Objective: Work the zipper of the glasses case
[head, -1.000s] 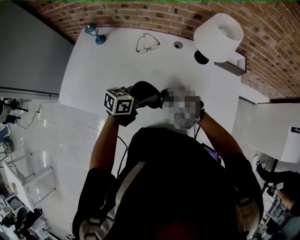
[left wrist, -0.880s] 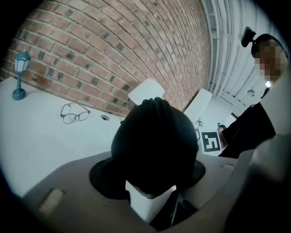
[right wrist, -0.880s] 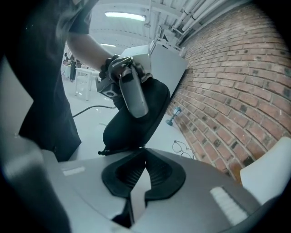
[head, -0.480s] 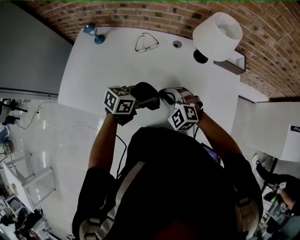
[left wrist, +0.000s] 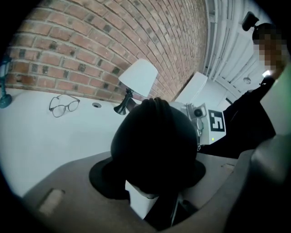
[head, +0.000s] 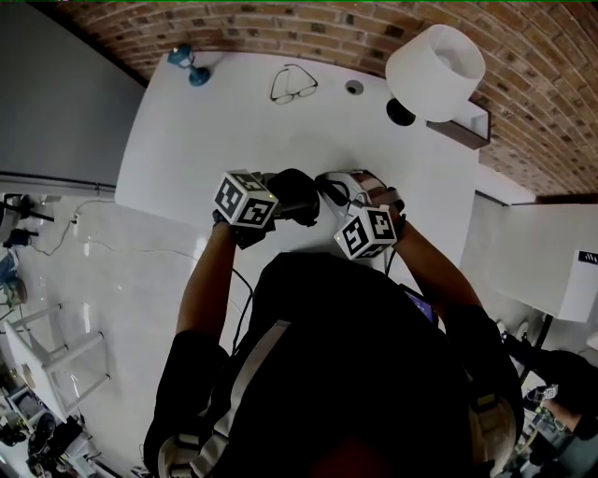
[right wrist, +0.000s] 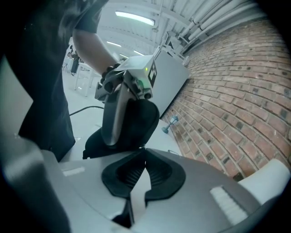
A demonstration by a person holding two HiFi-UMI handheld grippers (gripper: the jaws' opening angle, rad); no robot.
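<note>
Surface: a white table (head: pixel 215 140) is set against a brick wall (head: pixel 280 28).
Glasses case: one black glasses case (left wrist: pixel 154 132) is held at the table's near edge, between the two grippers.
Left gripper: the left gripper (left wrist: pixel 149 176) is clamped on the case, with its jaws partly apart and pressed against the case's two sides.
Right gripper: the jaws of the right gripper (right wrist: pixel 144 151) are closed together, with the tips laid against the case's edge. Whether a zipper pull is pinched between them cannot be made out.
Counted on the far side of the table, well apart from the case: one pair of eyeglasses (head: pixel 293 85), one white-shaded lamp (head: pixel 435 73), one small blue ornament (head: pixel 187 65), one small round object (head: pixel 354 89).
</note>
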